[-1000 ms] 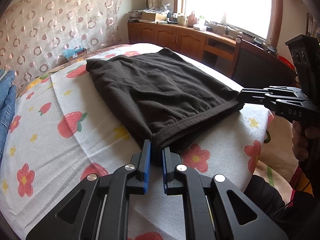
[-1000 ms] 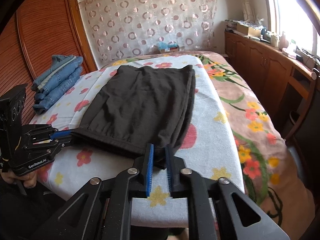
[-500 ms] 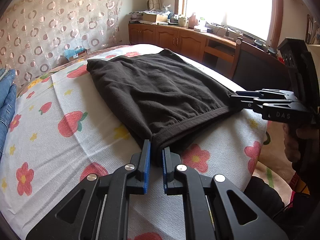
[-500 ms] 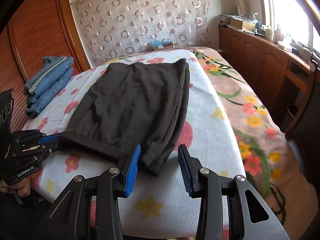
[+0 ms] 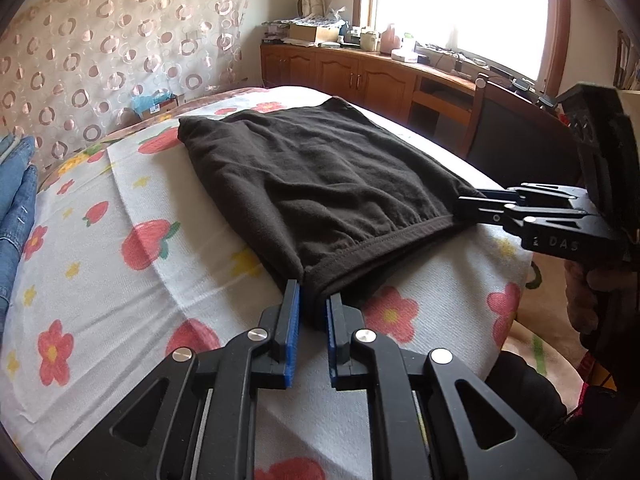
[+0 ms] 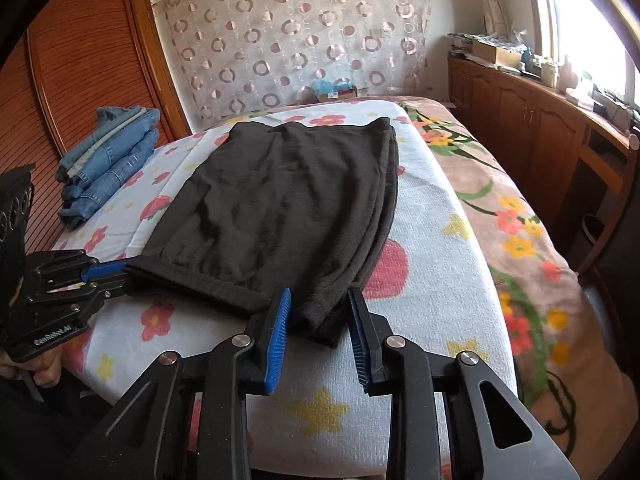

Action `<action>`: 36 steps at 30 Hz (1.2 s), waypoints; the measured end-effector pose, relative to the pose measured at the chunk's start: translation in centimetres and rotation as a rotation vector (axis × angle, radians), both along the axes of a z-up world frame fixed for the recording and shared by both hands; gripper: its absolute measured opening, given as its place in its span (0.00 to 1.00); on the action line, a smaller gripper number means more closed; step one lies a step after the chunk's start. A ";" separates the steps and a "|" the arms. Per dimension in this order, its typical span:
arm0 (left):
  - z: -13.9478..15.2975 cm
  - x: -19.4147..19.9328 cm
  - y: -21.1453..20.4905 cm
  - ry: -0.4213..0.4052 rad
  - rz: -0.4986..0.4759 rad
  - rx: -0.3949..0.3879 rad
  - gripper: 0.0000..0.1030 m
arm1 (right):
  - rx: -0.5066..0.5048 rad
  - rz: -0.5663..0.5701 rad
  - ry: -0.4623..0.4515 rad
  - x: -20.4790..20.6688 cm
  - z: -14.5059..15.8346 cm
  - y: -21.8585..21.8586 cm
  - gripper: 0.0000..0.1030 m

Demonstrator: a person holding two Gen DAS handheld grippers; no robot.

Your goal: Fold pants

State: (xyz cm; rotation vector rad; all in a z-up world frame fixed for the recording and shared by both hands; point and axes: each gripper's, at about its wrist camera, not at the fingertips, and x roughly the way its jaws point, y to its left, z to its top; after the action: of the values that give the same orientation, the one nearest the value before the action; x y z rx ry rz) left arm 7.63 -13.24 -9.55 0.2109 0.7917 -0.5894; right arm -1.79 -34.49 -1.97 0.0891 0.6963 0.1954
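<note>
Black pants (image 6: 288, 208) folded on floral bed (image 6: 440, 264), left hand-held gripper (image 5: 313, 300) clamped on waistband corner, right hand-held gripper (image 6: 318, 308) fingers apart around opposite corner.

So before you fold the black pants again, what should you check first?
1. Left tool shut on the near corner of the black fleece pants: ok.
2. Right tool gripping the other near corner: not ok, its jaws stand open around the cloth.
3. Pants lying flat on the flowery white towel: ok, only small wrinkles.
4. Stacked edges lined up on the right side: cannot tell, layers look a little staggered.
5. Folded blue jeans lying apart from the pants: ok.
</note>
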 end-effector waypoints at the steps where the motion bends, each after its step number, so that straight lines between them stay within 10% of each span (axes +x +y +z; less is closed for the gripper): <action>1: 0.4 -0.1 0.2 -0.001 0.000 -0.009 0.13 | 0.002 0.004 -0.001 0.0 0.0 -0.1 0.27; 12: 3.0 0.8 2.2 -0.005 0.056 -0.112 0.44 | 0.009 0.005 -0.013 -0.1 -0.2 0.0 0.26; 30: -0.6 2.6 0.3 0.114 0.097 -0.051 0.44 | 0.025 0.001 -0.016 -0.2 -0.3 -0.3 0.26; 36: -0.5 2.4 0.3 0.148 0.057 -0.096 0.20 | 0.024 0.006 -0.013 -0.1 -0.3 -0.3 0.25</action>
State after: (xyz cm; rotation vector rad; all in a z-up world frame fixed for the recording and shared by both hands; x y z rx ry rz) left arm 10.00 -12.90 -10.09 0.0567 0.9072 -0.5921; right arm -1.88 -34.82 -2.26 0.1091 0.6813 0.2099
